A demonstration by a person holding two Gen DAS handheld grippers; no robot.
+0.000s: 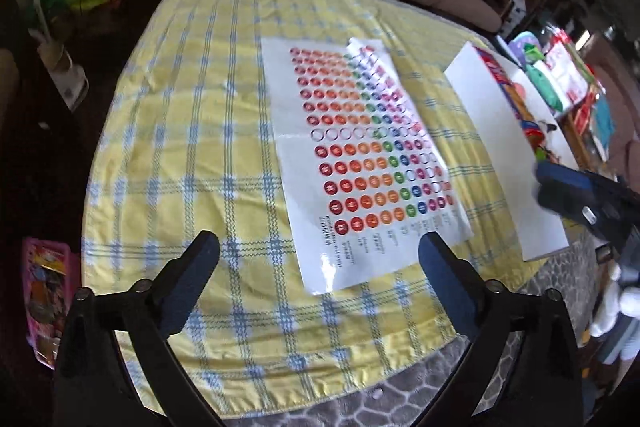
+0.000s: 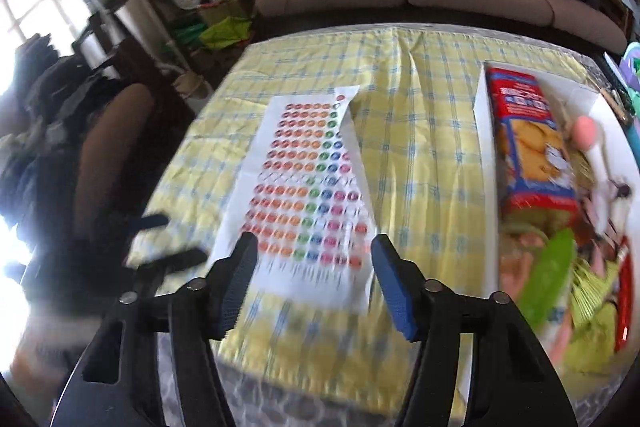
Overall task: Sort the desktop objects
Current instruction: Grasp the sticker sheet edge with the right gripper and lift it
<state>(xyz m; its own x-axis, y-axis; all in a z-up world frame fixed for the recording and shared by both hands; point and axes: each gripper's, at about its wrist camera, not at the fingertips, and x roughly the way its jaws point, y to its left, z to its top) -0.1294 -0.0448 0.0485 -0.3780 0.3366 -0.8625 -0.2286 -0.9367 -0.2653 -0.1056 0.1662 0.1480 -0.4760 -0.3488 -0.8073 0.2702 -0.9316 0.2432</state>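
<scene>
Stickers in coloured rows cover the sticker sheet (image 1: 360, 163), which lies flat on the yellow checked tablecloth (image 1: 192, 155) in the middle of the bench, one far corner curled up. To its right sits a white box (image 2: 482, 131) already holding a biscuit packet (image 2: 528, 143), a green leaf-shaped piece (image 2: 548, 279) and other small items too blurred to name.

Left claw (image 1: 320, 247) hangs open and empty just above the near edge of the sheet, its right finger over the paper's corner. Right claw (image 2: 314, 251) is also open and empty, poised over the sheet's near end (this view is smeared, so it is probably moving).

Judging by the layout, the sheet is the last loose thing to go into the box. The risk is the grasp itself: thin glossy paper lying flat offers no edge, so the fingers may skate over it or pinch the cloth beneath and drag the whole covering, shifting the box. A one-sided grip could also crease the sheet or let it flop and snag on the box wall.
</scene>
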